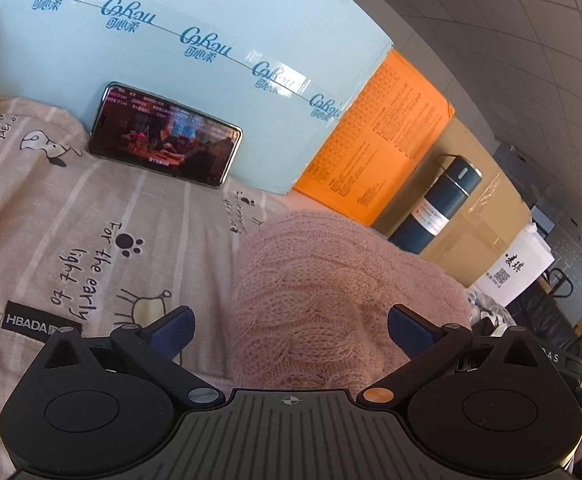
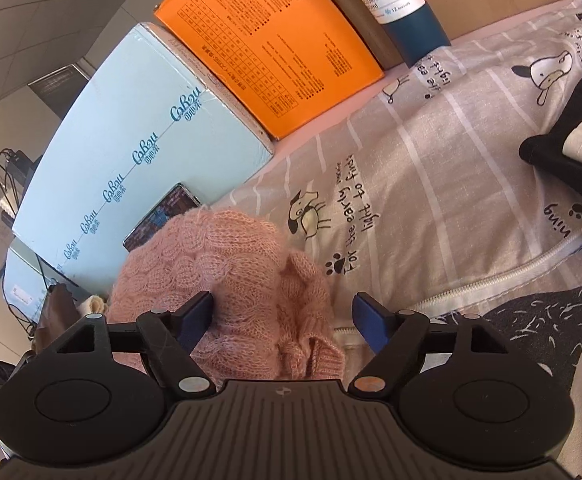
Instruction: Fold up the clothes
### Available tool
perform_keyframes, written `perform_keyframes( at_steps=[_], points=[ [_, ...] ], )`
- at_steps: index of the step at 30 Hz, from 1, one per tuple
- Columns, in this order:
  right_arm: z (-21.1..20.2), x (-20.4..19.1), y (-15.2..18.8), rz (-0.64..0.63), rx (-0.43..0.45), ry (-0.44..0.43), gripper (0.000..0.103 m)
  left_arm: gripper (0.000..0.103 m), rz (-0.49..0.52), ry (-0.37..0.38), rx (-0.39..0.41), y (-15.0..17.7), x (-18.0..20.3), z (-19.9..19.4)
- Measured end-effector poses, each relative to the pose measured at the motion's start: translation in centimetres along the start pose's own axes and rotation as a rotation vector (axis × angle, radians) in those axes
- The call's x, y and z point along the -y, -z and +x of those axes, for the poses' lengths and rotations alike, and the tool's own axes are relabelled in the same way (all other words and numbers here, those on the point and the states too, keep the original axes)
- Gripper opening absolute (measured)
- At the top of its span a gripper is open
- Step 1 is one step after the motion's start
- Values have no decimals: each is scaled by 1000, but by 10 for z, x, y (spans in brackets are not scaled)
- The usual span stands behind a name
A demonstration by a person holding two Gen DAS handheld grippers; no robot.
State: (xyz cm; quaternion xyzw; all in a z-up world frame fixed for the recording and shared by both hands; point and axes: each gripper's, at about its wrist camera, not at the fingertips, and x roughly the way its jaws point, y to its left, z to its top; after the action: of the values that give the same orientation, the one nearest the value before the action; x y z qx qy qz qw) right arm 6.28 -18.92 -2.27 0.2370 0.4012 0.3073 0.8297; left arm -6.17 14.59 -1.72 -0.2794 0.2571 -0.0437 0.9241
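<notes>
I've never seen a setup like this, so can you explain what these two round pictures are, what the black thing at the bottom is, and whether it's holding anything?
Each picture comes from a fisheye camera mounted on a hand-held gripper, looking forward along its two blue-tipped fingers. One view shows the left gripper, the other the right gripper. Both are open and hold nothing. Between their fingers lies a pink knitted sweater on a grey printed cover. Behind stand a phone, a light blue box, an orange box and a dark bottle.

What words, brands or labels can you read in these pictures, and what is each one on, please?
"Cakeu", repeated: blue box.
"HBADA": black tag on the sheet.
"For the early light to find": sheet.
"BOTTLE": bottle label; smaller print unreadable.
Orange box: print too small.
Phone: captions blurred.
White sign: unreadable.
</notes>
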Motion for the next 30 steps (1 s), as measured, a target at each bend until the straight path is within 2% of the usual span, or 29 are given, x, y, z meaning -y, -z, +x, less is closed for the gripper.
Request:
perform_keyframes(
  at_steps=[3, 8, 10, 11, 13, 15, 16, 17, 18, 19, 21, 24, 30],
  points=[
    [2, -1, 2, 2, -7, -17, 77, 103, -40, 29, -42, 7, -5, 10],
    [7, -6, 6, -22, -14, -72, 76, 103, -67, 88, -18, 14, -4, 16],
    [9, -8, 8, -32, -17, -93, 61, 103, -64, 110, -13, 17, -2, 18],
    [9, -9, 9, -37, -18, -104, 58, 102, -49, 96, -10, 18, 0, 19],
    [11, -12, 10, -47, -21, -126, 49, 92, -20, 53, -2, 19, 5, 20],
    [13, -14, 12, -57, -24, -148, 43, 69, -12, 29, -2, 18, 6, 19],
    [12, -21, 12, -65, -16, -157, 40, 64, -21, 30, -1, 16, 6, 16],
    [12, -28, 12, -74, -8, -167, 38, 53, -30, 34, 2, 13, 5, 13],
    [11, -35, 13, -83, -1, -176, 37, 46, -33, 37, 8, 11, 5, 8],
    [10, -42, 13, -92, 7, -185, 35, 44, -34, 41, 19, 8, 5, 2],
    [9, -56, 13, -109, 22, -204, 35, 43, -30, 42, 55, 2, 3, -14],
    [7, -78, 14, -135, 45, -232, 34, 43, -6, 31, 150, -6, -3, -50],
    [34, -158, 25, -216, 23, -366, 34, 43, 9, -43, 375, -19, -35, -136]
  ],
)
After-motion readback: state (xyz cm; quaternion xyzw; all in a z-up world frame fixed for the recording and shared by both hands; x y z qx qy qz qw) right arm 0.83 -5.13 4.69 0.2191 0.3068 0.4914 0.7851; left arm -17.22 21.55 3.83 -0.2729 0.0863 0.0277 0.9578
